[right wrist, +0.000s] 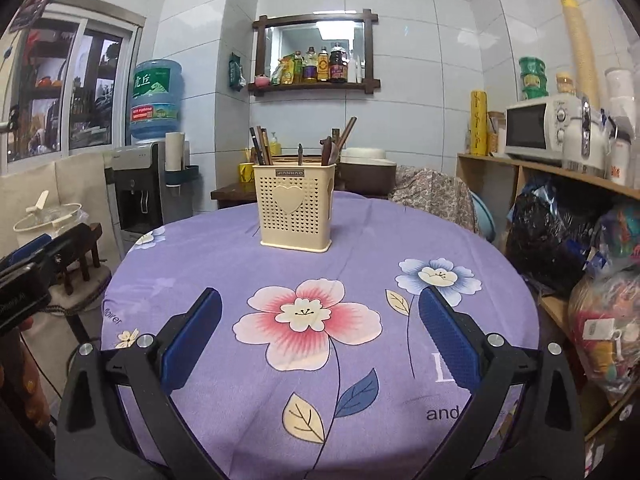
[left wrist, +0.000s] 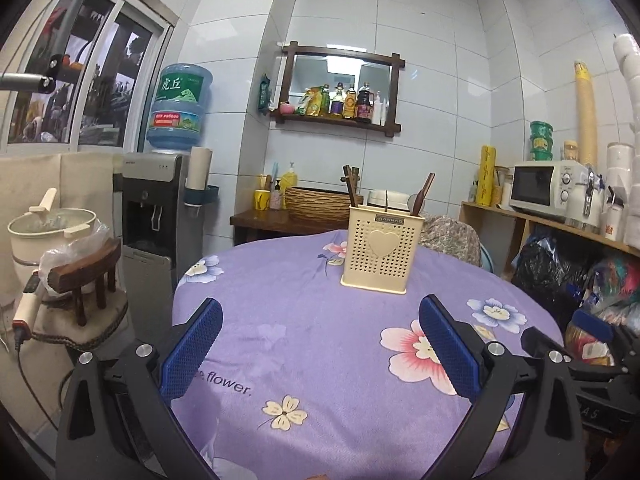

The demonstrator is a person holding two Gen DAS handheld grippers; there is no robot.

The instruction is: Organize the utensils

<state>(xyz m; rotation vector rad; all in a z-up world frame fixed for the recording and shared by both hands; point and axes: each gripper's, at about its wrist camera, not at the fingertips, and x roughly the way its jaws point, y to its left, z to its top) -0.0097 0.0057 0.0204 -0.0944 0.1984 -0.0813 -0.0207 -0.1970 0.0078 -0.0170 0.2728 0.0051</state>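
Note:
A cream perforated utensil holder (left wrist: pixel 381 249) with a heart on its front stands upright on the purple floral tablecloth (left wrist: pixel 312 360). Dark wooden chopsticks (left wrist: pixel 351 190) and a spoon handle (left wrist: pixel 423 194) stick out of its top. In the right wrist view the same holder (right wrist: pixel 295 206) stands at the far middle of the tablecloth (right wrist: pixel 360 400), with several utensils (right wrist: pixel 262 146) rising from it. My left gripper (left wrist: pixel 320 312) is open and empty, well short of the holder. My right gripper (right wrist: pixel 320 304) is also open, holding nothing, over the pink flower print.
A water dispenser (left wrist: pixel 154 216) with a blue bottle stands left of the table. A low wooden stool (left wrist: pixel 86 276) and a white pot (left wrist: pixel 48 232) sit at far left. A shelf with a microwave (right wrist: pixel 540 128) and stuffed bags (right wrist: pixel 560 240) lines the right side. A wicker basket (left wrist: pixel 320 202) sits behind the table.

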